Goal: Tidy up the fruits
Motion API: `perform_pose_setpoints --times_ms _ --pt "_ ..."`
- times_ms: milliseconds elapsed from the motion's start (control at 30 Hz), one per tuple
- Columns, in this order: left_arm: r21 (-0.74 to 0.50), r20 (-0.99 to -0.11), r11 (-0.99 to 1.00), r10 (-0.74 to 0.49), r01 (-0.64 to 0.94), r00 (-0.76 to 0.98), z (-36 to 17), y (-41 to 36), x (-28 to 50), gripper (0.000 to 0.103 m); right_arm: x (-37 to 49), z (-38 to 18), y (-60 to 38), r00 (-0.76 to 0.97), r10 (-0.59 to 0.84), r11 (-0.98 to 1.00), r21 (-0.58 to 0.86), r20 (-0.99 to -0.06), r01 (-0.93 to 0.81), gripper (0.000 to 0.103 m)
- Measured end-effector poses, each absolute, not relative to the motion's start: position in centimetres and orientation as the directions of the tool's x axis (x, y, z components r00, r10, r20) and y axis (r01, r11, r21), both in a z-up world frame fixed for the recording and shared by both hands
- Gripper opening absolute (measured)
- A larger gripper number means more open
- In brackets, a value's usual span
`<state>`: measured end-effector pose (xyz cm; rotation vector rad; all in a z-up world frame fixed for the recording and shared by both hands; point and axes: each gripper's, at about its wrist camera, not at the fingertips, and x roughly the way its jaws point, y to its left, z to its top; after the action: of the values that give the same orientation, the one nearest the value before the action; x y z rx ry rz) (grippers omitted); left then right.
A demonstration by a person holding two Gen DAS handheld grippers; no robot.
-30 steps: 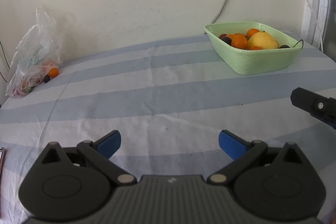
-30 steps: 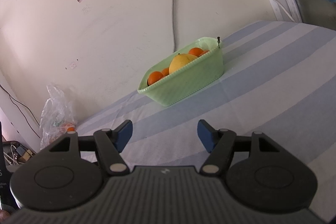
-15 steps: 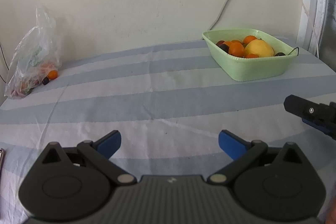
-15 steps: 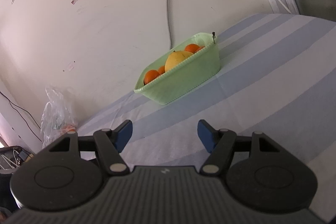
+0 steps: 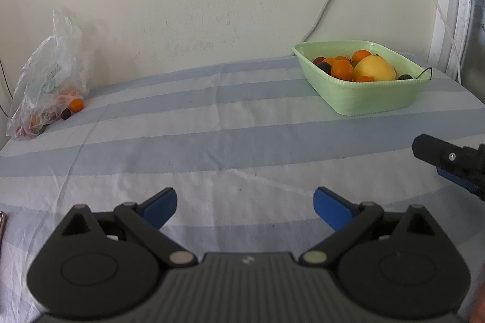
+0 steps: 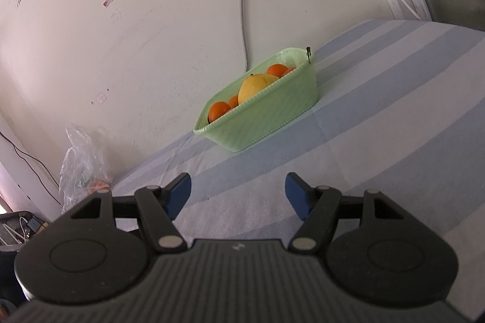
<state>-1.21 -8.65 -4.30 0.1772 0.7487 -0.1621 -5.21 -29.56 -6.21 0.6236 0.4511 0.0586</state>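
Note:
A pale green basket (image 5: 366, 98) stands at the far right of the striped table. It holds a large yellow fruit (image 5: 375, 68), several oranges (image 5: 342, 69) and dark plums (image 5: 324, 67). It also shows in the right wrist view (image 6: 272, 117). A clear plastic bag (image 5: 45, 83) at the far left holds more fruit, with an orange (image 5: 75, 104) and a dark plum (image 5: 65, 114) at its mouth. My left gripper (image 5: 245, 206) is open and empty over the near table. My right gripper (image 6: 238, 191) is open and empty; one of its fingers (image 5: 445, 158) shows at the right of the left wrist view.
The table wears a blue and white striped cloth (image 5: 212, 147) and stands against a cream wall. A grey cable (image 6: 242, 20) taped to the wall runs down behind the basket. A window frame (image 5: 448, 4) is at the right. The bag also shows in the right wrist view (image 6: 81, 165).
Both grippers have drawn back slightly and tilted, so the basket sits a little farther and lower in view. The right gripper's finger shifted slightly in the left wrist view. Both stay open and empty.

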Motion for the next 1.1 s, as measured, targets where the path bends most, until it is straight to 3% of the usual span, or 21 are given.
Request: perform_pose_setpoints --times_ms 1100 --pt "0.146 -0.674 0.978 -0.010 0.147 0.738 -6.8 -7.8 -0.3 0.103 -5.0 -6.0 -29.6 0.904 0.183 0.823 0.563 -0.386 0.073 0.073"
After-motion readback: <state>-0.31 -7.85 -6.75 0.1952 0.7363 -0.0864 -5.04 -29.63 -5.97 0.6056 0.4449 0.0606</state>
